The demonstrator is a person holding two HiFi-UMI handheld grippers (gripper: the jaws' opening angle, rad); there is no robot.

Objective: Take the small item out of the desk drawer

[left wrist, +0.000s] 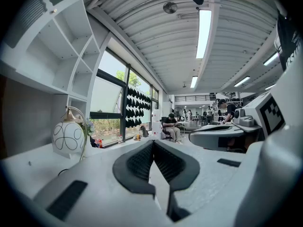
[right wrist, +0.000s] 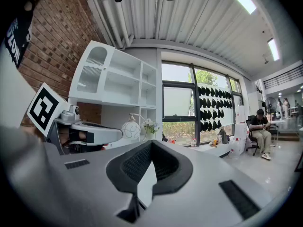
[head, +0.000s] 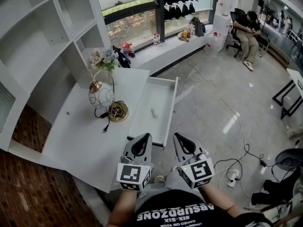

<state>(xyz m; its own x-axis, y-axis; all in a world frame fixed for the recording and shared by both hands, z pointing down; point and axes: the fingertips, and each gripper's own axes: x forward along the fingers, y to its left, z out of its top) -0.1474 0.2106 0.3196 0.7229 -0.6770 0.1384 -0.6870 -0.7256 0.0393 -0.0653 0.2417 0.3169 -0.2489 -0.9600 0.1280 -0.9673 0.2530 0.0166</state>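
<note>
The white desk drawer (head: 146, 126) stands pulled out from the white desk (head: 75, 141). A small pale item (head: 153, 112) lies on the drawer's floor, near its middle. My left gripper (head: 142, 139) hovers just short of the drawer's near end, its jaws closed tip to tip with nothing between them (left wrist: 154, 143). My right gripper (head: 182, 139) is beside it over the floor, to the right of the drawer, also shut and empty (right wrist: 151, 143). Both point roughly level, away from me.
On the desk stand a round white lamp (head: 101, 94) with a brass base and coiled cord (head: 118, 112), and flowers (head: 105, 58) further back. White shelving (head: 42, 27) rises at left. Cables and a power strip (head: 233, 176) lie on the floor; a person sits at far right (head: 247, 30).
</note>
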